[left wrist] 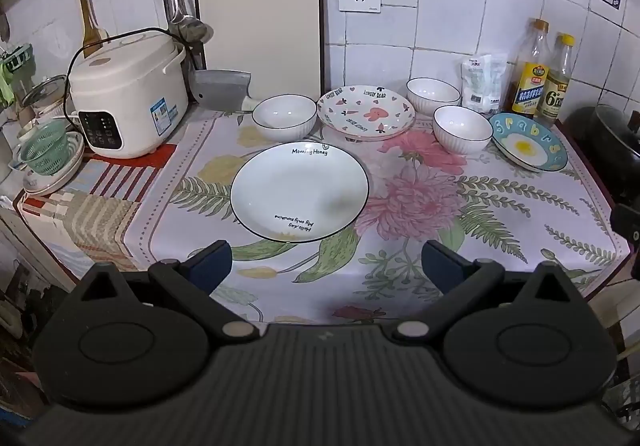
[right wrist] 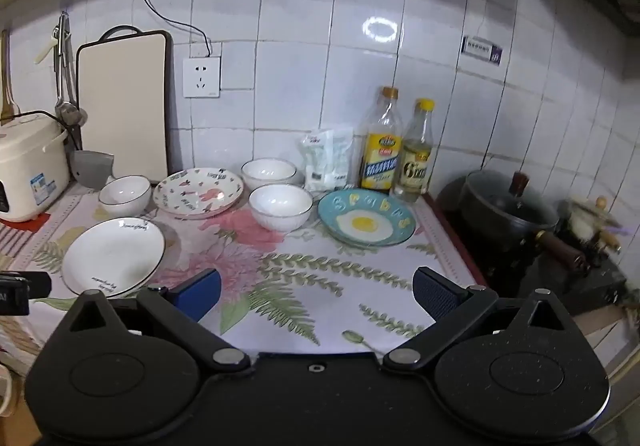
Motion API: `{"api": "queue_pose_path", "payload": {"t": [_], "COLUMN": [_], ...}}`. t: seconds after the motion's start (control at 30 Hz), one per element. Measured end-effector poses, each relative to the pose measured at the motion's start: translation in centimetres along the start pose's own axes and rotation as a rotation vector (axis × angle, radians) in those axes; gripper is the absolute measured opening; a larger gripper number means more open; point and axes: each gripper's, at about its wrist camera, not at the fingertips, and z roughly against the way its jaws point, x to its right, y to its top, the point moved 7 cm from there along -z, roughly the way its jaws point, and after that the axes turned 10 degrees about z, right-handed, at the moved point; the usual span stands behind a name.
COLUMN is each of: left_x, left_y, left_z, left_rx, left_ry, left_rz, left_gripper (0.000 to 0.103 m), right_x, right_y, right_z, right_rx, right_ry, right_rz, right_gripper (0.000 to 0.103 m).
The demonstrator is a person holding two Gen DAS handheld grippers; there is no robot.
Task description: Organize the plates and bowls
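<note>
Left wrist view: white plate (left wrist: 299,191) dead ahead of left gripper (left wrist: 326,266), jaws wide apart, empty. Right gripper (right wrist: 316,296) (also spread, empty) has same plate off left; left hand nearer. 3 bowls behind.

The black left gripper (left wrist: 326,262) and black right gripper (right wrist: 316,288) are both tilting downward, blue-padded jaws spread wide, gripping nothing.

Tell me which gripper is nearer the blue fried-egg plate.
Right. The right gripper hangs open just short of the blue fried-egg plate; the left gripper faces the white plate, further left.
</note>
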Motion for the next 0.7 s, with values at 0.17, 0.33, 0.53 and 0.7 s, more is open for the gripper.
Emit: {"api": "queue_pose_path", "payload": {"t": [0.17, 0.33, 0.53, 0.7], "left_x": [-0.1, 0.2, 0.4, 0.5], "left_y": [0.0, 0.3, 0.2, 0.0], "left_z": [0.5, 1.4, 1.5, 1.5], "left_rx": [0.023, 0.059, 0.062, 0.061], "left_ry": [-0.021, -0.011, -0.02, -0.019], "left_rz": [0.017, -0.006, -0.02, -0.023], "left_gripper": [0.103, 0.103, 0.103, 0.103], "right_x": [-0.1, -0.2, -0.4, -0.2], "right_y": [0.0, 0.0, 0.0, -0.3], "right_z": [0.1, 0.2, 0.2, 0.3], "right_rx": [0.011, 0.015, 0.014, 0.026], "right_ry": [-0.005, -0.004, -0.004, -0.013], "right_rz": [-0.001, -0.006, -0.012, -0.01], "right_gripper": [0.103, 0.103, 0.103, 0.103]}}
